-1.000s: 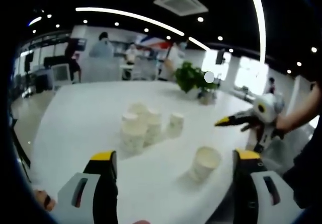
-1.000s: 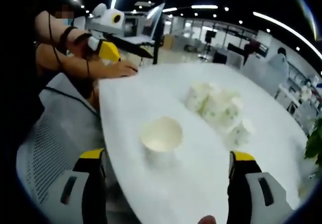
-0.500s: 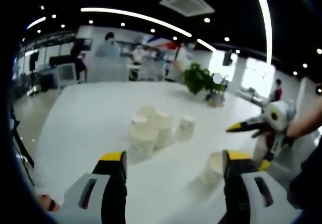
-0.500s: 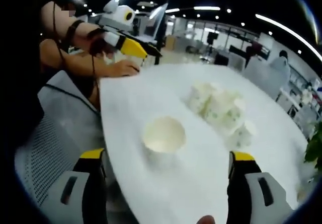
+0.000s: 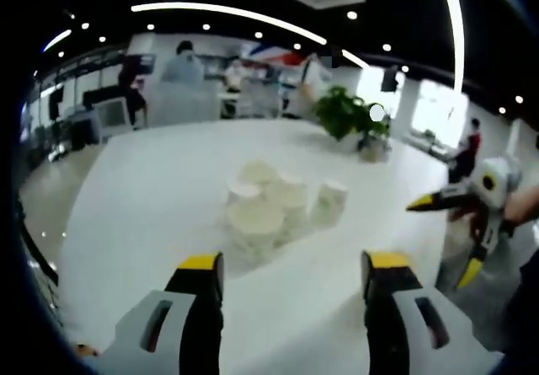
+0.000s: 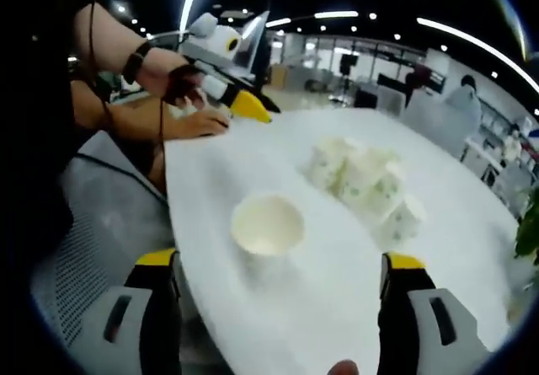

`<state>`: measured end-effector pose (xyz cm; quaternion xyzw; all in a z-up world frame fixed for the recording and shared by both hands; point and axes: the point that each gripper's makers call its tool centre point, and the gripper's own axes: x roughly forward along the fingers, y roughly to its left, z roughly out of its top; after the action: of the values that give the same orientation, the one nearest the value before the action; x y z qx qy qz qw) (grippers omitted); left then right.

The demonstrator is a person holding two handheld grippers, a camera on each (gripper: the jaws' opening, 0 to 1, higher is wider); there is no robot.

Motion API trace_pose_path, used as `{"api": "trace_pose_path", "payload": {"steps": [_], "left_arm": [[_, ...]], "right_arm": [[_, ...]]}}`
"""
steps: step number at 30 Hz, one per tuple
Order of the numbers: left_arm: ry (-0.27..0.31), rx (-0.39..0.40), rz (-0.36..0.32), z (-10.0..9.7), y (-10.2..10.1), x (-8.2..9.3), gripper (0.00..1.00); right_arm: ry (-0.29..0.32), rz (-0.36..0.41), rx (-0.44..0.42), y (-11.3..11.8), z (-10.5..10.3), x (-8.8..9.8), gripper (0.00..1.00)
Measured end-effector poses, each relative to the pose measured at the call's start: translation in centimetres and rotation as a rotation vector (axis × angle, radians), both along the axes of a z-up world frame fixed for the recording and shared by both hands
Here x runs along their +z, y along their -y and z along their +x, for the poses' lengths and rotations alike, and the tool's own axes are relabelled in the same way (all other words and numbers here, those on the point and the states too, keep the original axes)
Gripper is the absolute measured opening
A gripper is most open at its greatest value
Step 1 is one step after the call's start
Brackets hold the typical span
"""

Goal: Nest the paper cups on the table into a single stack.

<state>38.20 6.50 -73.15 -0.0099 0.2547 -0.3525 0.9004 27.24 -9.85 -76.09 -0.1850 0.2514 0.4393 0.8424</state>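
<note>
In the right gripper view, the single paper cup (image 6: 268, 223) stands upright on the table (image 6: 337, 291), mouth up and long axis vertical, at about 11 o'clock from the wide-open, empty right gripper (image 6: 276, 308), which looks the nearer claw. The cluster of cups (image 6: 364, 183) sits beyond at 1 o'clock; their count blurs. The left gripper (image 5: 290, 303), also open and empty, faces that cluster at 12 o'clock.

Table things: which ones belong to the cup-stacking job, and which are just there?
Part of the job:
- lone paper cup, standing apart
- cluster of paper cups
- left gripper and right gripper, both open

Just there:
- potted plant
- white table
- person's bare hand resting on the table edge
</note>
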Motion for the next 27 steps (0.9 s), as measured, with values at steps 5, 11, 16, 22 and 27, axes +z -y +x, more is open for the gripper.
{"api": "trace_pose_path", "payload": {"steps": [5,11,16,22,27], "left_arm": [[-0.019,0.022,0.025,1.8,0.0,-1.0,0.64],[-0.036,0.038,0.037,4.0,0.2,-1.5,0.62],[-0.058,0.049,0.046,5.5,0.3,-1.9,0.61],[-0.082,0.06,0.054,7.2,0.8,-2.4,0.59],[-0.097,0.082,0.071,8.3,0.4,-3.3,0.57]], "right_arm": [[-0.009,0.002,-0.009,0.8,0.2,0.0,0.98],[0.007,0.023,-0.009,1.6,0.1,0.5,0.94],[0.002,0.034,-0.017,1.9,0.7,0.4,0.94],[-0.006,0.057,-0.033,2.0,1.0,0.4,0.94],[-0.007,0.066,-0.04,2.2,1.1,0.3,0.94]]}}
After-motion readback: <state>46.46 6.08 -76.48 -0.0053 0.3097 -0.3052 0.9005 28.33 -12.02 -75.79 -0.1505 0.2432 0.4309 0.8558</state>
